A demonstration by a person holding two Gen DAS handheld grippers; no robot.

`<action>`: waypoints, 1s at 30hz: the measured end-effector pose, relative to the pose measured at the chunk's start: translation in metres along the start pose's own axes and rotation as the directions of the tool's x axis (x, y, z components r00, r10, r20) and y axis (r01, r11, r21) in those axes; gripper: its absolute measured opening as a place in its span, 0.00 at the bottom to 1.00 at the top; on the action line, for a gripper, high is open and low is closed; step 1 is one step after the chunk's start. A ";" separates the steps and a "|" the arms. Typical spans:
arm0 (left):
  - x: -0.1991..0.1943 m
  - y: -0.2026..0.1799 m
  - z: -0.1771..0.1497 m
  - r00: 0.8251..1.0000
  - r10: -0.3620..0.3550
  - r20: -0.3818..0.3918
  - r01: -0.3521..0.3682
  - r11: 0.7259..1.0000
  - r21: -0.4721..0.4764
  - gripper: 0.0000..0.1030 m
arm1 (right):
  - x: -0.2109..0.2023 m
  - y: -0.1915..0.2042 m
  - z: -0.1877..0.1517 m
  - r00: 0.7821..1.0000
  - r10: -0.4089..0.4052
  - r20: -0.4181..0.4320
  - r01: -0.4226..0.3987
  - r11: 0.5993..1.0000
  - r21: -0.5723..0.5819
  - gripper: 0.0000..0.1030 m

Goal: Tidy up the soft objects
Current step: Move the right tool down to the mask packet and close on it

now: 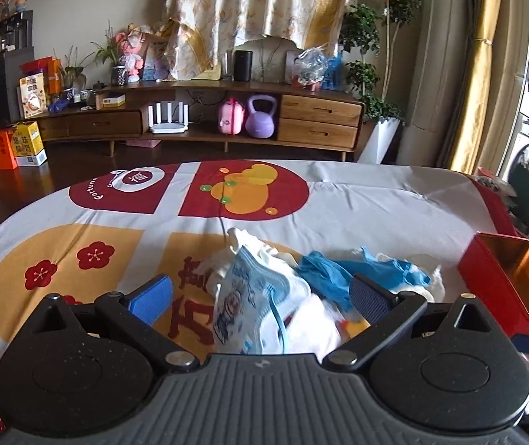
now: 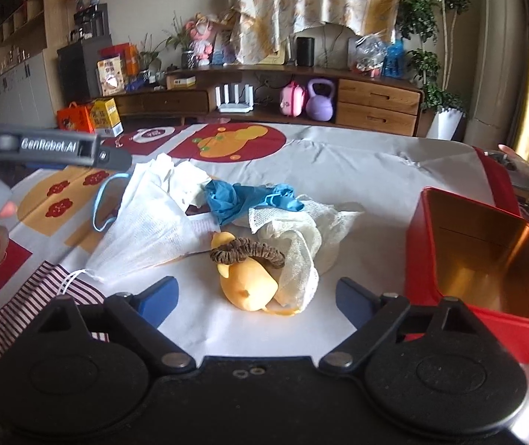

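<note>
Both grippers, left [image 1: 260, 298] and right [image 2: 255, 296], hover spread over the white printed face mask [image 1: 257, 296] and orange plush toy [image 2: 247, 283]; picking likely begins, next closing and carrying to the red tin box [image 2: 486, 244]

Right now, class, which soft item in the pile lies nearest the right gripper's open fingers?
The yellow plush toy, lying between the right gripper fingers, with a brown scrunchie across it. The blue glove and white mask lie farther off.
</note>
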State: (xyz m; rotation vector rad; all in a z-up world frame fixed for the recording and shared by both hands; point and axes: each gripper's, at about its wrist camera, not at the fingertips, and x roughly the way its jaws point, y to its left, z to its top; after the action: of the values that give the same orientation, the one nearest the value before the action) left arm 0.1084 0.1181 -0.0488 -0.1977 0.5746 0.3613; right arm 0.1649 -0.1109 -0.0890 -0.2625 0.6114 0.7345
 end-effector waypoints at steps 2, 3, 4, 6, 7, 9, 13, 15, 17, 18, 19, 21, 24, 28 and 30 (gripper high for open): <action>0.009 0.002 0.005 1.000 0.014 0.000 -0.014 1.000 -0.009 0.99 | 0.012 0.001 0.003 1.000 0.007 -0.014 -0.007 1.000 -0.021 0.83; 0.015 0.003 0.009 1.000 0.019 0.000 -0.019 1.000 -0.014 0.99 | 0.016 0.001 0.003 1.000 0.014 -0.017 -0.014 0.999 -0.029 0.82; 0.019 0.003 0.011 1.000 0.022 -0.001 -0.022 1.000 -0.017 0.99 | 0.020 0.002 0.004 1.000 0.019 -0.019 -0.020 0.999 -0.038 0.81; 0.028 0.002 0.015 0.999 0.034 -0.005 -0.035 0.999 -0.023 0.99 | 0.033 0.004 0.007 0.999 0.026 -0.034 -0.028 0.998 -0.055 0.79; 0.034 0.003 0.017 0.999 0.042 -0.012 -0.043 0.999 -0.026 0.99 | 0.037 0.005 0.008 0.999 0.028 -0.040 -0.031 0.998 -0.062 0.76; 0.044 0.004 0.019 0.998 0.056 -0.026 -0.057 0.998 -0.036 0.99 | 0.042 0.007 0.013 0.999 0.031 -0.033 -0.034 0.996 -0.081 0.76; 0.056 0.004 0.021 0.997 0.060 -0.042 -0.062 0.997 -0.047 0.99 | 0.055 0.010 0.022 0.999 0.032 -0.034 -0.035 0.992 -0.119 0.74; 0.062 0.000 0.019 0.996 0.063 -0.057 -0.065 0.997 -0.034 0.94 | 0.063 0.011 0.023 0.999 0.027 -0.045 -0.033 0.990 -0.139 0.71; 0.067 -0.002 0.016 0.994 0.080 -0.070 -0.082 0.996 -0.023 0.91 | 0.067 0.015 0.023 0.999 0.024 -0.040 -0.031 0.986 -0.165 0.70; 0.069 -0.001 0.016 0.993 0.084 -0.077 -0.086 0.996 -0.026 0.91 | 0.069 0.016 0.024 0.999 0.024 -0.038 -0.030 0.984 -0.175 0.70; 0.071 0.001 0.015 0.993 0.086 -0.081 -0.088 0.996 -0.032 0.90 | 0.071 0.017 0.024 0.999 0.020 -0.037 -0.027 0.983 -0.184 0.69; 0.075 0.004 0.014 0.992 0.091 -0.089 -0.095 0.995 -0.042 0.83 | 0.074 0.018 0.024 0.999 0.023 -0.042 -0.031 0.980 -0.194 0.67; 0.080 0.007 0.012 0.990 0.088 -0.108 -0.094 0.995 -0.047 0.79 | 0.079 0.020 0.022 0.999 0.020 -0.049 -0.029 0.978 -0.205 0.65; 0.083 0.013 0.009 0.989 0.088 -0.115 -0.097 0.993 -0.068 0.68 | 0.083 0.023 0.020 0.998 0.016 -0.057 -0.028 0.975 -0.221 0.59; 0.084 0.016 0.008 0.990 0.079 -0.121 -0.089 0.993 -0.081 0.59 | 0.085 0.023 0.019 0.998 0.009 -0.063 -0.023 0.974 -0.225 0.54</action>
State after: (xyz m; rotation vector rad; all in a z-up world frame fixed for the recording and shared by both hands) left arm 0.1715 0.1587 -0.0906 -0.2801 0.6857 0.4586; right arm 0.2065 -0.0391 -0.1255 -0.4924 0.5888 0.8153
